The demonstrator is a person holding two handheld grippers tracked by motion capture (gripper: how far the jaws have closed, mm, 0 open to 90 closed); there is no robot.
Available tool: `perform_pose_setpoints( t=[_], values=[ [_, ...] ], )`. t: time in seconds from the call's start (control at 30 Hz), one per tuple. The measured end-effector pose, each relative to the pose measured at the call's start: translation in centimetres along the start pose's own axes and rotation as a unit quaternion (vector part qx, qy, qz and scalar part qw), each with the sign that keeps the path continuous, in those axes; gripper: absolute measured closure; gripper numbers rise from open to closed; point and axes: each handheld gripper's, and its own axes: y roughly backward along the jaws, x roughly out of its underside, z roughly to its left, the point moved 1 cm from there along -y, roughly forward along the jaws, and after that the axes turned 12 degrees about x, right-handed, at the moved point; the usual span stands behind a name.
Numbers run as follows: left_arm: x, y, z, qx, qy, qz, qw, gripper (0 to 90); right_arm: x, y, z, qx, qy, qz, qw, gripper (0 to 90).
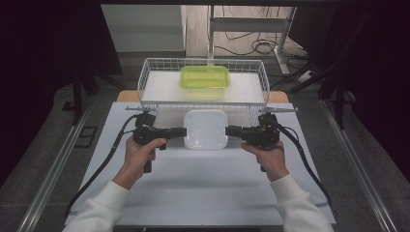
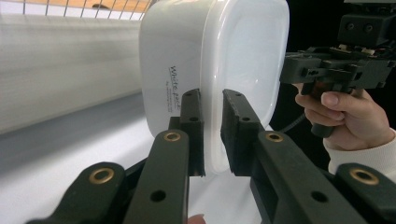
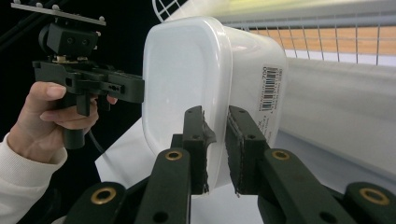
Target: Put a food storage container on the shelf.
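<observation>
White box: a lidded tub (image 1: pixel 206 128) of translucent plastic, held between both grippers above the table (image 1: pixel 203 193), just in front of the wire basket (image 1: pixel 150 79).
Hidden: the tub's underside and any contents; its milky walls give nothing away in either gripper view.
Cut off: the tub's top edge runs out of frame in the left gripper view; the lower part is masked by the jaws.
Hard to read: the printed script on the tub's side in the left gripper view and the barcode label in the right gripper view are too small to make out.
Left gripper (image 2: pixel 212 135): pinching the tub's rim at its left end, the jaws nearly together, one pad on the lid face, one on the wall.
Right gripper (image 3: pixel 215 149): pinching the rim at the opposite end, the same way.
Tub to grippers: spans the gap between them, level, lid up in the high view.
Basket: holds a green box (image 1: pixel 205 77), well apart from the tub.
</observation>
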Motion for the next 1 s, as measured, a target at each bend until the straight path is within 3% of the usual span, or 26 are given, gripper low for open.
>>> perform_pose_setpoints(
  t=[0.27, 0.53, 1.0],
  values=[
    [-1.0, 0.1, -0.8, -0.001, -0.009, -0.003, 1.0, 79.2, -1.1, 0.6, 0.4, 0.007, 0.006, -0.001, 1.0, 77.8],
    [-1.4, 0.2, -0.7, 0.003, -0.007, -0.009, 0.9999, 79.2, -1.7, 0.9, 0.7, 0.01, 0.013, -0.007, 0.9999, 77.7],
    [-4.4, 1.0, -1.6, -0.006, -0.024, -0.015, 0.9996, 78.8, -4.3, 1.1, 1.4, 0.009, 0.02, -0.027, 0.9994, 77.5]
  ],
)
